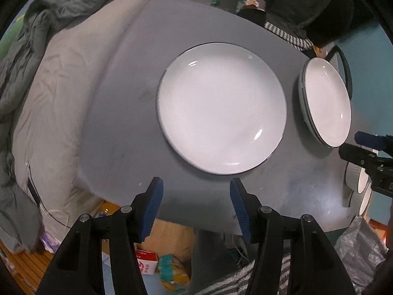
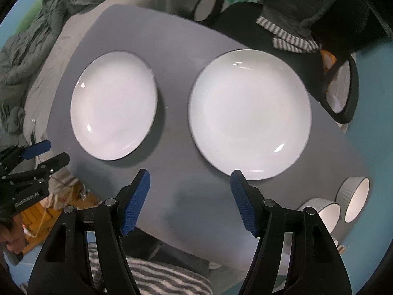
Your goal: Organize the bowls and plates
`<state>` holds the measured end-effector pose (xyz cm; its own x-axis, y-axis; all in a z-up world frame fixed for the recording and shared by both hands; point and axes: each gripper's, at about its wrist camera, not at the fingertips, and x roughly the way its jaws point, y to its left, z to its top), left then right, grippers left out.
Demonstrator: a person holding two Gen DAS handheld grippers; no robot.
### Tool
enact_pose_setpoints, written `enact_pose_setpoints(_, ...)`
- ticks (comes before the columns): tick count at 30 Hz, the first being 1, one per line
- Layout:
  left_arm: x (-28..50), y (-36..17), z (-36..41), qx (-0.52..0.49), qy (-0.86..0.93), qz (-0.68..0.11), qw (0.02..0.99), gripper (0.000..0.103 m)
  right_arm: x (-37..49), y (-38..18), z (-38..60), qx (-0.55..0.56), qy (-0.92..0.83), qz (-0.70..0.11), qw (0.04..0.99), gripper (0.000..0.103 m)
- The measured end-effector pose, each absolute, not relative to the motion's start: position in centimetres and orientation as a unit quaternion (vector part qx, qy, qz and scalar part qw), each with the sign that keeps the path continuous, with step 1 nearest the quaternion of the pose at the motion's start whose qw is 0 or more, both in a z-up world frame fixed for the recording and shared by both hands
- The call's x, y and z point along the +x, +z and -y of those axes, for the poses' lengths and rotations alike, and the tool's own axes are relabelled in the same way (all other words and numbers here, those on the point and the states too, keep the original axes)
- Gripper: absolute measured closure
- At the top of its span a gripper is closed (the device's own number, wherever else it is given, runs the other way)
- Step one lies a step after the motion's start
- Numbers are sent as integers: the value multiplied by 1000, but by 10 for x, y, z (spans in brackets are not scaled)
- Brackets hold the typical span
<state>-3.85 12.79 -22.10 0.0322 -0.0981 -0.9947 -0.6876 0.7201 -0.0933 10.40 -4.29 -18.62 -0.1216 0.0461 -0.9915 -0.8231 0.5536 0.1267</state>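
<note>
A single white plate with a dark rim (image 1: 221, 108) lies flat on the grey table (image 1: 118, 123). Right of it sits a stack of like plates (image 1: 326, 103). My left gripper (image 1: 196, 186) hovers open above the table's near edge, just short of the single plate, with nothing between its blue pads. The right wrist view shows the single plate (image 2: 114, 110) on the left and the stack (image 2: 250, 115) on the right. My right gripper (image 2: 190, 175) is open and empty, its right pad near the stack's front rim. Two white ribbed bowls (image 2: 319, 213) (image 2: 356, 199) lie on their sides at the table's right end.
A pale duvet and grey bedding (image 1: 49, 98) crowd the table's left side. A black chair (image 2: 343, 91) with striped cloth (image 2: 292, 39) stands at the back right. Cartons (image 1: 147, 263) and a striped rug (image 2: 152, 277) lie on the floor below the near edge.
</note>
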Motion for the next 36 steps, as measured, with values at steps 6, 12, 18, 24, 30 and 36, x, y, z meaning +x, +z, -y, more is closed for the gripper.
enact_pose_setpoints(6,-66,-222,-136,-334,251,-635,649,39,87,-197,31,-311,379,-655,576,35)
enact_pose_setpoints(12,-76,-231,-143,-365,261,-618,645,31,81,-207,20,-293,390,-665,565,35)
enact_pose_setpoints(18,-75,-242,-158,-371,265,-619,639,31,85,-223,5,-265,391,-677,564,35)
enact_pose_setpoints(24,-65,-256,-170,-379,260,-623,633,31,89,-235,-12,-266,397,-676,560,35)
enact_pose_setpoints(30,-51,-267,-184,-364,261,-628,637,31,94,-246,-23,-266,400,-674,561,35)
enact_pose_setpoints(36,-43,-275,-196,-358,261,-626,642,31,100,-259,-32,-255,398,-689,549,34)
